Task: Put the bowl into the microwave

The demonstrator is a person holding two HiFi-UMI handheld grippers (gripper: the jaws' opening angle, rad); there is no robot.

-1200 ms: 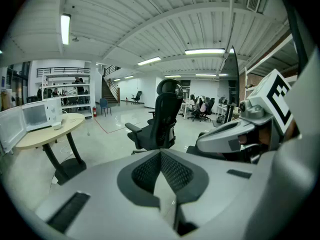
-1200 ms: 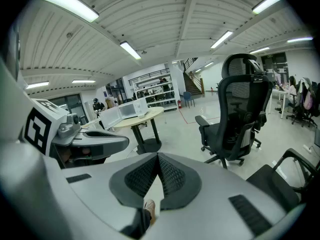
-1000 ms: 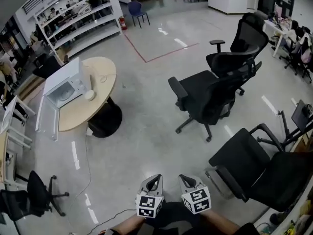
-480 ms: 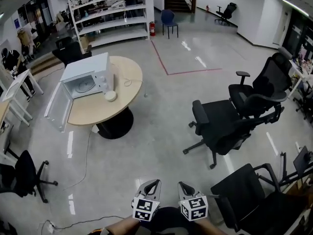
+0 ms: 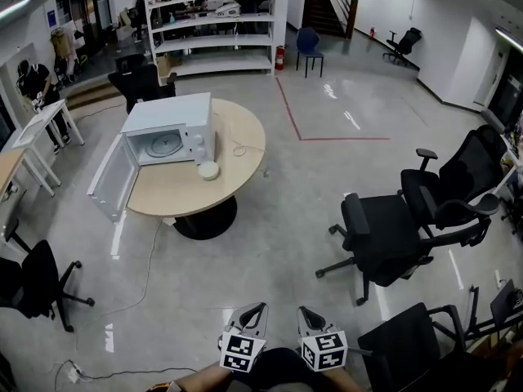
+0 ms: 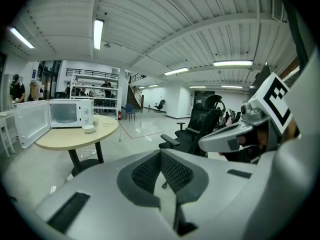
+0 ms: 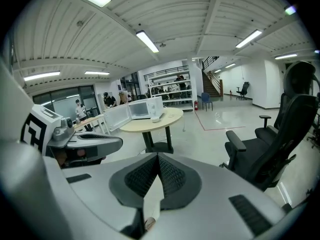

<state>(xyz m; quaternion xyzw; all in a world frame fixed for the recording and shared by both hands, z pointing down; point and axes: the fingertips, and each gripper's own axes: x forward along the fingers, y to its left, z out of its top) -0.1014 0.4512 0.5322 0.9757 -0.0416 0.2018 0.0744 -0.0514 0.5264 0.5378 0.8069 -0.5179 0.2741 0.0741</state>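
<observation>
The left claw (image 5: 258,309) and right claw (image 5: 304,309), held close to the person, are both pressed closed on nothing. Well apart from them, the white bowl (image 5: 209,170) sits on the round table (image 5: 242,147), just beside the open-doored microwave (image 5: 167,129).

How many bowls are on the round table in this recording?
1. The white bowl sits on the round table, just in front of the open microwave, on its control-panel side. No other bowl shows, though the microwave's body could hide one.
</observation>
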